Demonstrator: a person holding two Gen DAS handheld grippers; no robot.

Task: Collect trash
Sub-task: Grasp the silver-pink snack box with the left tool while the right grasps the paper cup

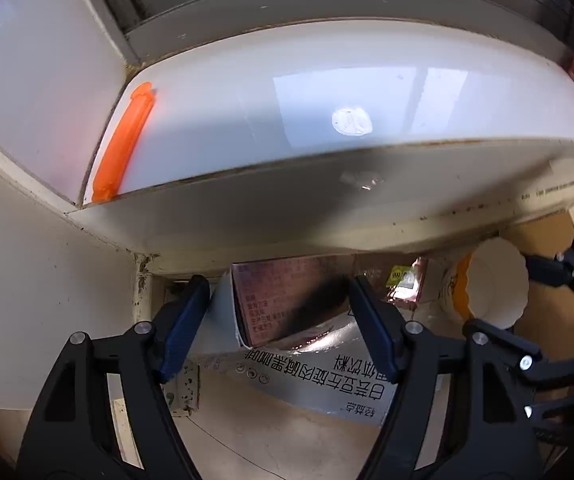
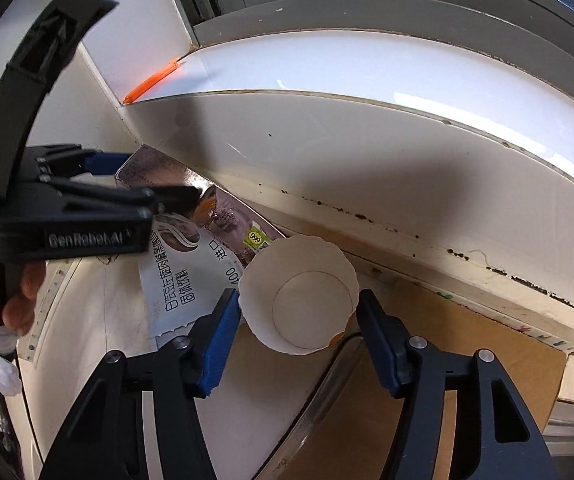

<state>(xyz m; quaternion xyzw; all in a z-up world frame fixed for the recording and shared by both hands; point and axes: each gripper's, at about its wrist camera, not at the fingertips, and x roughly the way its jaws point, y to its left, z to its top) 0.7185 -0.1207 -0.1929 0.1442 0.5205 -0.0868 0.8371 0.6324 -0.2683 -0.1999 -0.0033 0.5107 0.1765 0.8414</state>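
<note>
A flattened silver coffee packet (image 1: 311, 360) with black print and a reddish panel lies on the floor under a white sill. My left gripper (image 1: 279, 320) is open, its blue pads on either side of the packet's top end; it also shows in the right wrist view (image 2: 155, 184). A crumpled white paper cup (image 2: 301, 296) with an orange outside lies on its side between the pads of my right gripper (image 2: 297, 320); both pads touch its rim. The cup also shows in the left wrist view (image 1: 495, 282). The packet (image 2: 191, 280) lies left of the cup.
A white sill ledge (image 1: 327, 216) overhangs the trash. An orange stick (image 1: 123, 144) lies at the sill's left corner. Brown cardboard (image 2: 467, 360) lies under the cup. A small yellow-labelled wrapper (image 2: 257, 238) sits behind the cup. A window frame (image 2: 367, 4) is behind.
</note>
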